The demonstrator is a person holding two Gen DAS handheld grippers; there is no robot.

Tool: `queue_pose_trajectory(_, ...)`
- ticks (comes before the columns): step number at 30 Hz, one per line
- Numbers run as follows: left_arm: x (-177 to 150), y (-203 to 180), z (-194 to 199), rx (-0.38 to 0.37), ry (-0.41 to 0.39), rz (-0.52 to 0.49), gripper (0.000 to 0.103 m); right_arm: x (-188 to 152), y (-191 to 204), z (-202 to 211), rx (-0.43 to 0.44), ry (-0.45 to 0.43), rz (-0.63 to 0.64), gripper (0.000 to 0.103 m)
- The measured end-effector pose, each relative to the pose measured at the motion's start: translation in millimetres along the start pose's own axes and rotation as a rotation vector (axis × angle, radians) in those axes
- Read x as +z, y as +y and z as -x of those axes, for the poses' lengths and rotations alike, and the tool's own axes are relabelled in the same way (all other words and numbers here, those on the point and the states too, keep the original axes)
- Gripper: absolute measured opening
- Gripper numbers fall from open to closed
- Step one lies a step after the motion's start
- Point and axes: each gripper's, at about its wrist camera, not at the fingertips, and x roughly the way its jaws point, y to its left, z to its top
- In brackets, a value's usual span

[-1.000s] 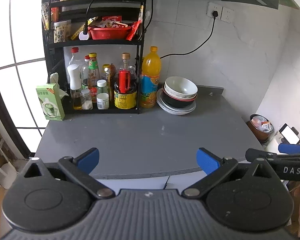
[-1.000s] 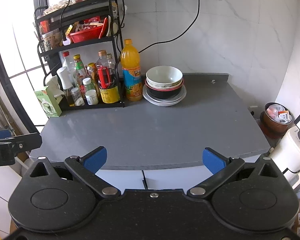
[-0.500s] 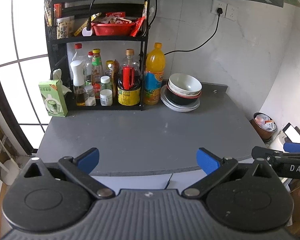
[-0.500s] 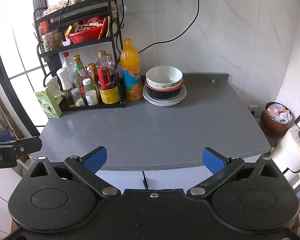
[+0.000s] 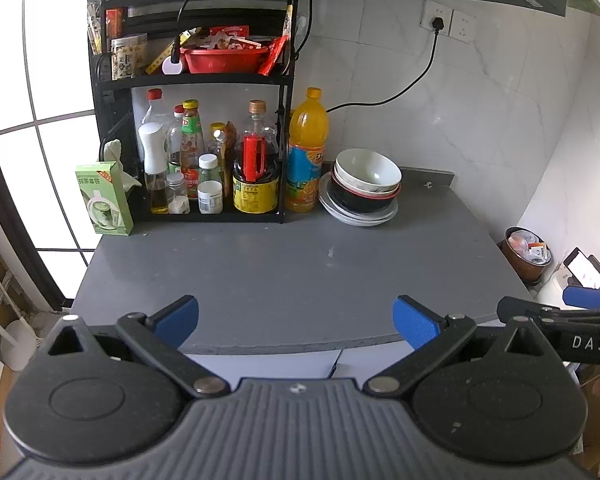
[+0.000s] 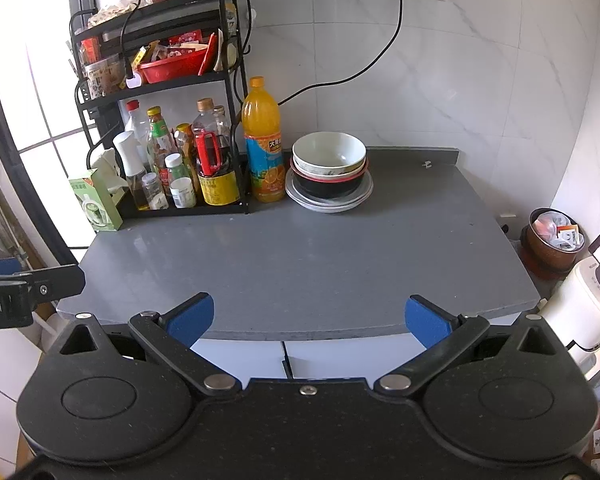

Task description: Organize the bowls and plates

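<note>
A stack stands at the back of the grey counter (image 5: 284, 272): white plates (image 5: 358, 216) at the bottom, a black bowl with a red rim (image 5: 360, 198) on them, and white bowls (image 5: 368, 170) on top. The right wrist view shows the same stack, with plates (image 6: 328, 202), black bowl (image 6: 326, 186) and white bowl (image 6: 329, 152). My left gripper (image 5: 296, 320) is open and empty, over the counter's front edge. My right gripper (image 6: 308, 318) is open and empty, also at the front edge, far from the stack.
A black rack (image 5: 196, 80) of sauce bottles and a red basket (image 5: 224, 58) stands at the back left, with an orange juice bottle (image 5: 306, 156) touching the stack's left side. A green box (image 5: 104, 198) sits at the left edge. A bin (image 6: 552, 240) stands right of the counter.
The left gripper has tilted up and drawn back a little, so the stack sits lower in its view. The right gripper has barely moved. Both stay open.
</note>
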Motion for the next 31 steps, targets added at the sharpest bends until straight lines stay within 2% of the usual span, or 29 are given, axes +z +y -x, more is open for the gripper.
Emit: queue_pose_trajectory(31,8.0,7.3,-8.8,0.005,-0.007,-0.011,0.103,7.8,-3.7,-9.6,0.004,0.008,-0.020,0.103)
